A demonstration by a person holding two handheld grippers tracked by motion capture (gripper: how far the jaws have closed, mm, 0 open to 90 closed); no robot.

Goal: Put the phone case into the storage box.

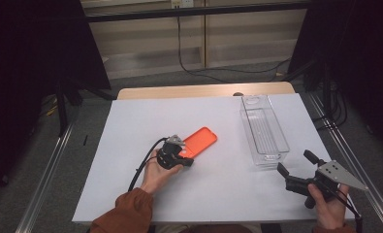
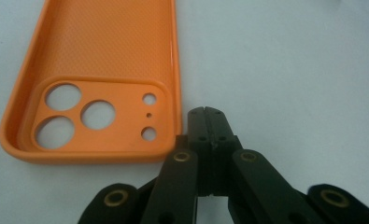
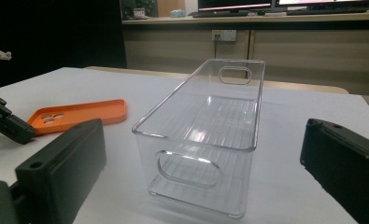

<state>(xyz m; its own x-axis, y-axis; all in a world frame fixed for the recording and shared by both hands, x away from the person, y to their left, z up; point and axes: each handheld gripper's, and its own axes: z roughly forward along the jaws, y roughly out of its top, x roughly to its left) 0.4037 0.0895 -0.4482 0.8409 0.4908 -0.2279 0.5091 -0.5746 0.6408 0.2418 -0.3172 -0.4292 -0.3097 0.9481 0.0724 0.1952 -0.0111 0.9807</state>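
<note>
Honestly looks like a miss waiting to happen. Left gripper [image 2: 204, 114] clamped fully together with nothing between the jaws, tips parked just beside the corner of the orange phone case [image 2: 98, 79] rather than on it. Case lying flat, open side up, on the white table cover [image 1: 131, 145], camera cutouts toward the left gripper, well apart from the clear plastic bin [image 3: 205, 135] off to the right. Right gripper [image 1: 295, 170] spread wide, empty, sitting near the short end of that bin.

Could go wrong a few ways, judging from this:
- jaws that tight can't bite the thin rim, so probably just shoves the case along the smooth sheet
- a grab on one corner only, and the floppy case likely twists or droops
- swinging toward the bin could clip its wall and slide it, being so light.
</note>
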